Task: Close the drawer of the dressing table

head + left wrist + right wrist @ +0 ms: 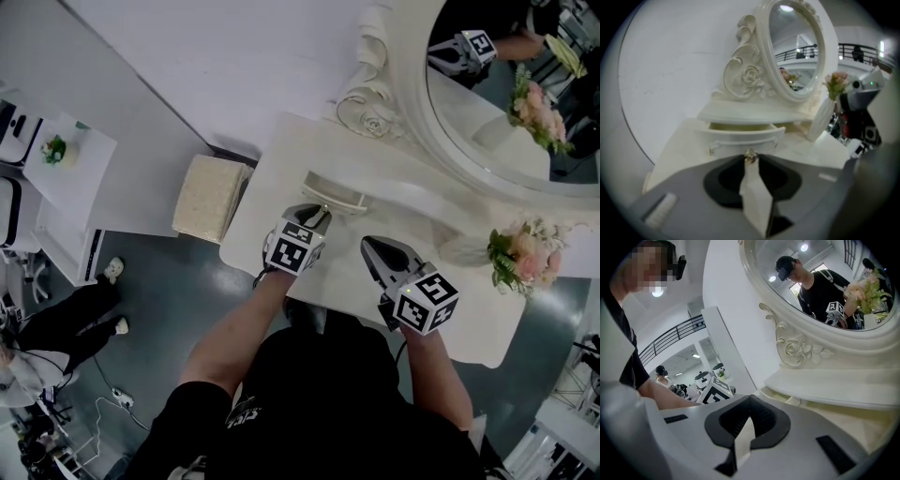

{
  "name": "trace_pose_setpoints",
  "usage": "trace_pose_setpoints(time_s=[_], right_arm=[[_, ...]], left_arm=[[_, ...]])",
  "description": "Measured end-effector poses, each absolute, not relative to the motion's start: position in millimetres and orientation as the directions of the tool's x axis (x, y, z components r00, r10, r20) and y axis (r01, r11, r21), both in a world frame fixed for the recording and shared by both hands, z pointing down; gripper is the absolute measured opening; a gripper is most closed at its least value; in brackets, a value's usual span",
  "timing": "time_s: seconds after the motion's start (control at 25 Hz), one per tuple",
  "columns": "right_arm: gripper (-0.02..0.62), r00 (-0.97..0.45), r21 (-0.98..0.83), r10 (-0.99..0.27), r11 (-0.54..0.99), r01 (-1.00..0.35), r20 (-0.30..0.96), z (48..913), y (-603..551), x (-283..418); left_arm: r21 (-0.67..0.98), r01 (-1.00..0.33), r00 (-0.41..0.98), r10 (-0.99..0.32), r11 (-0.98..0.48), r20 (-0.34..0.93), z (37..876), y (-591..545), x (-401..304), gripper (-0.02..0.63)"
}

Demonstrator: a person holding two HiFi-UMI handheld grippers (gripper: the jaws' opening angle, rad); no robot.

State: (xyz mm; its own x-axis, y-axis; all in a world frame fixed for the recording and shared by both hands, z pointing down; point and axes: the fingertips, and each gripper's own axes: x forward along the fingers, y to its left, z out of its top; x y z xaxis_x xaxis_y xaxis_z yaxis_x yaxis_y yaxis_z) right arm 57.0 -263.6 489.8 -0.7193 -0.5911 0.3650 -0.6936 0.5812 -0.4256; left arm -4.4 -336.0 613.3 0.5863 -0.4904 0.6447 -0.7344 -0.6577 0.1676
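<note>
The white dressing table (pixel 469 319) has a small drawer (pixel 330 190) under its raised shelf, pulled partly out. In the left gripper view the curved drawer front (pixel 740 137) stands forward of the shelf, and its small metal knob (pixel 750 156) sits between my jaw tips. My left gripper (pixel 317 212) (pixel 750 159) is shut on that knob. My right gripper (pixel 367 242) (pixel 749 400) hovers over the tabletop to the right of the drawer, apart from it, jaws together with nothing in them.
An oval mirror (pixel 487 103) in a carved frame rises behind the shelf. A white vase of pink flowers (pixel 520 255) stands on the table's right end. A cream padded stool (pixel 208 195) sits left of the table. A person (pixel 66 319) is on the floor at far left.
</note>
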Motion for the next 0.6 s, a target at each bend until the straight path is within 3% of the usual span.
trace_pose_setpoints(time_s=[0.6], right_arm=[[-0.005, -0.703, -0.435, -0.604, 0.555, -0.709, 0.375, 496, -264, 71]], left_arm=[[0.161, -0.730, 0.575, -0.471, -0.664, 0.669, 622, -358, 8, 0.100]])
